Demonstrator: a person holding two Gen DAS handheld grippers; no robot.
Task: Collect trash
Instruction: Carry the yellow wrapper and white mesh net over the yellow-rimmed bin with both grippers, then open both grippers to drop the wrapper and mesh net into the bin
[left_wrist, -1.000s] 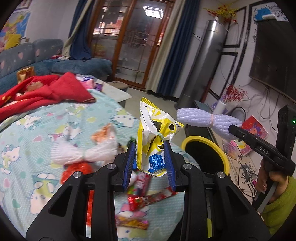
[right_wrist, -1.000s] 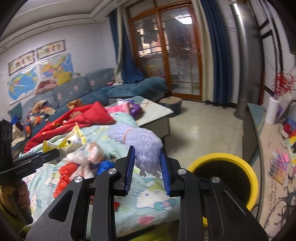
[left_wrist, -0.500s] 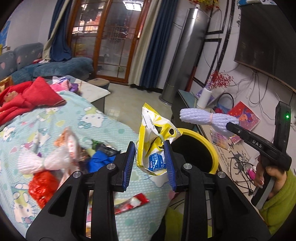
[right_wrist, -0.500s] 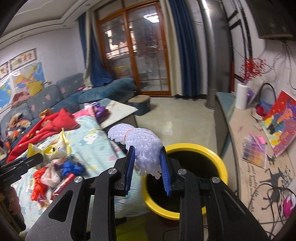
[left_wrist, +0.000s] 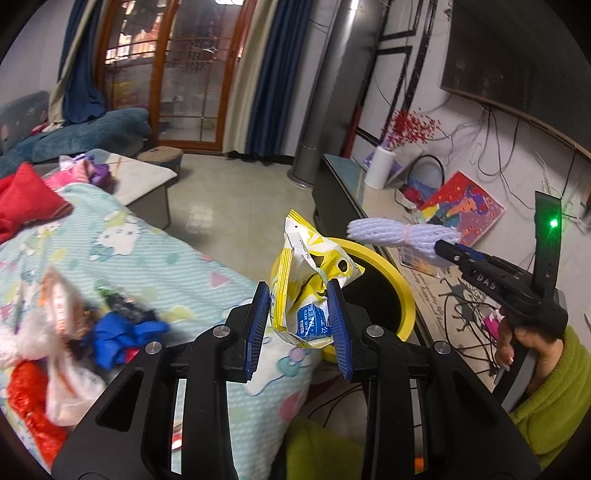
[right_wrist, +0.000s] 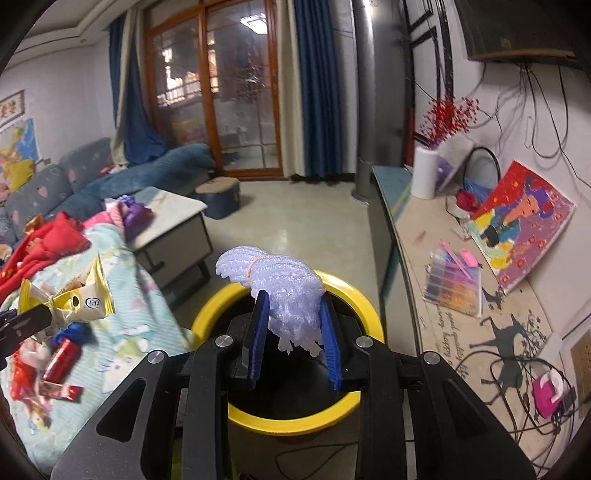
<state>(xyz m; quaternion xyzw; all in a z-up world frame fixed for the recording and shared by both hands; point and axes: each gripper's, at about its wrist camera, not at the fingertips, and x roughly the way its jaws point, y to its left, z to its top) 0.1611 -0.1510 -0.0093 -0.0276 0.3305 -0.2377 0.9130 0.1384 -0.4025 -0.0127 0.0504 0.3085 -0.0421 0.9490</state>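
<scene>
My left gripper (left_wrist: 298, 299) is shut on a crumpled yellow snack bag (left_wrist: 308, 291), held just left of the yellow-rimmed bin (left_wrist: 391, 275). My right gripper (right_wrist: 293, 308) is shut on a white foam fruit net (right_wrist: 282, 284) tied with a rubber band, right over the bin's (right_wrist: 354, 291) dark opening. The left wrist view shows the right gripper (left_wrist: 443, 245) from the side, the foam net (left_wrist: 391, 234) sticking out above the bin's far rim. In the right wrist view the yellow bag (right_wrist: 74, 299) hangs at the left, over the bed.
A bed with a cartoon-print cover (left_wrist: 147, 258) carries more wrappers, a blue scrap (left_wrist: 118, 332) and red packets (right_wrist: 59, 362). A low TV bench (right_wrist: 443, 280) with cables, a painting (right_wrist: 524, 225) and a white roll runs along the right wall. A coffee table (right_wrist: 170, 218) stands behind.
Both grippers have swung right from above the bed toward the bin, each still holding its item. The foam net now hangs over the bin's opening and the bag is beside its rim.
</scene>
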